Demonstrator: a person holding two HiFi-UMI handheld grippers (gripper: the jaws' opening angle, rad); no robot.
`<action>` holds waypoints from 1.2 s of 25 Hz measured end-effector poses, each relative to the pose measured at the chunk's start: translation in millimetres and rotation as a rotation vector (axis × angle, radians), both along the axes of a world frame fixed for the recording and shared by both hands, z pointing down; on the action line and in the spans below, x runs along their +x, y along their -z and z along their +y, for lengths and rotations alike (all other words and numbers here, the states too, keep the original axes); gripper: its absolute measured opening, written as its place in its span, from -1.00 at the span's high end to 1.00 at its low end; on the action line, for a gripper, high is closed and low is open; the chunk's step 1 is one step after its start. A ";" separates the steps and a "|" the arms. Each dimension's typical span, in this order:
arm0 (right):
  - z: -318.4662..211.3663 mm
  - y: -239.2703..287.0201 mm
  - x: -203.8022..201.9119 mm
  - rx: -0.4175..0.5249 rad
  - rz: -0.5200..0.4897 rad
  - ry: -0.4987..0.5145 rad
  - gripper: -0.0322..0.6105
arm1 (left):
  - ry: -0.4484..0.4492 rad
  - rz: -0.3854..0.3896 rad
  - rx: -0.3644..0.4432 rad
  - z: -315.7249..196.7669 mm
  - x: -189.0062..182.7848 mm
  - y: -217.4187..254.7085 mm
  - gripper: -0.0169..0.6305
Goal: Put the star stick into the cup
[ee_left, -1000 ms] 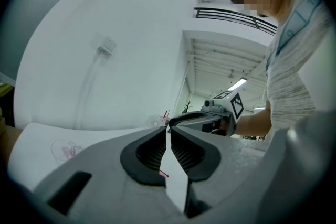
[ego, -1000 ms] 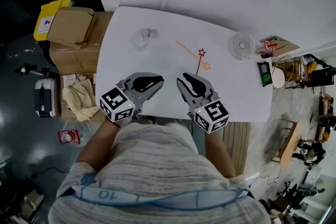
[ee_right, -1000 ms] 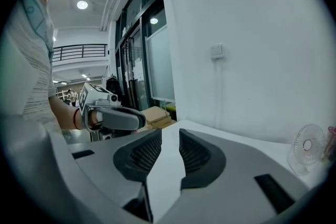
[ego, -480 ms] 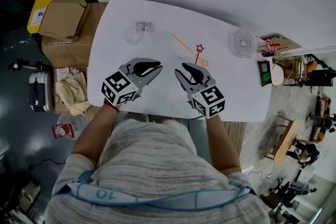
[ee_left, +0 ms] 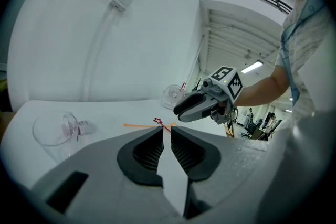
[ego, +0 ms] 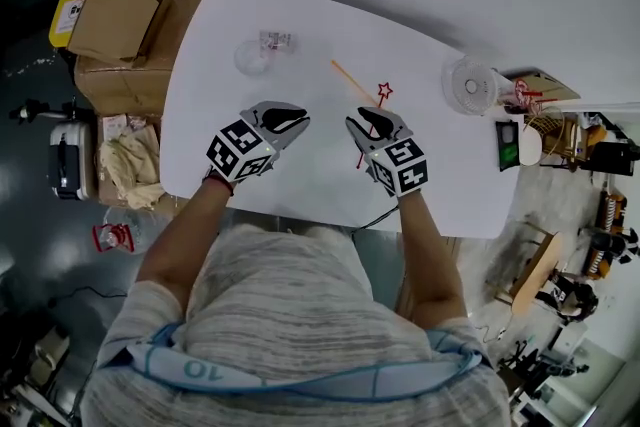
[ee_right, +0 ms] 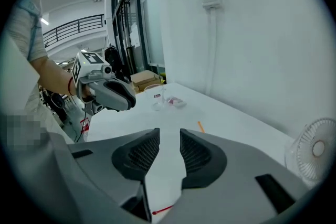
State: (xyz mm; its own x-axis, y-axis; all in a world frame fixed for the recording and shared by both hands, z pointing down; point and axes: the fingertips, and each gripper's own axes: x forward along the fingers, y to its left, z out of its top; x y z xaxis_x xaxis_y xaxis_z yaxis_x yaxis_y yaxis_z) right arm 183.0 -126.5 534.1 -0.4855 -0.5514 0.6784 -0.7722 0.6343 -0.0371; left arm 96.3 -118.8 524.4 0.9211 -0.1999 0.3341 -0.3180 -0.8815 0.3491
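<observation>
A clear cup (ego: 252, 56) stands at the table's far left, also seen in the left gripper view (ee_left: 52, 128) and the right gripper view (ee_right: 158, 98). The red star stick (ego: 382, 93) lies right of centre, and its stem runs back under my right gripper (ego: 358, 127). A bit of red stem (ee_right: 163, 210) shows below those jaws, which stand a small gap apart and hold nothing. An orange stick (ego: 350, 78) lies just beyond. My left gripper (ego: 295, 120) hovers left of the sticks, its jaws nearly together with nothing between them (ee_left: 166, 128).
A small packet (ego: 274, 40) lies beside the cup. A little white fan (ego: 470, 87) stands at the table's right end. Cardboard boxes (ego: 110, 25) are stacked off the left edge. A phone and clutter (ego: 505, 140) sit past the right end.
Both grippers have moved forward over the table toward the sticks. The right one now covers the red stick's stem. The sticks and the cup have not moved.
</observation>
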 end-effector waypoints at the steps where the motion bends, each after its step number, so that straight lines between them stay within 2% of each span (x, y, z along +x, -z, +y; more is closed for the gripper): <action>1: -0.8 -6.7 4.3 -0.014 0.005 -0.006 0.58 | 0.000 -0.009 -0.011 -1.1 0.9 -5.5 0.83; 7: -4.2 -40.4 37.9 -0.085 0.063 -0.045 0.58 | -0.008 -0.050 -0.085 -3.0 8.6 -37.6 0.83; 13: -10.6 -60.8 82.2 -0.124 0.162 -0.075 0.58 | -0.003 -0.062 -0.124 3.3 13.9 -51.2 0.83; 20: -11.0 -82.5 111.4 -0.166 0.287 -0.051 0.58 | -0.009 -0.070 -0.146 9.2 17.2 -59.9 0.83; 30: -13.2 -113.1 124.8 -0.234 0.425 0.030 0.60 | 0.009 -0.055 -0.163 6.6 16.5 -58.3 0.83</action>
State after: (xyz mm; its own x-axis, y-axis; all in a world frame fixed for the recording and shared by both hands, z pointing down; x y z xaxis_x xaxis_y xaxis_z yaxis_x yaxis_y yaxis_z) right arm 307.8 -139.6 647.2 -0.1520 -0.3504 0.9242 -0.7315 0.6688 0.1332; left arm 112.8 -112.2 582.6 0.8989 -0.1468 0.4128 -0.3480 -0.8117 0.4691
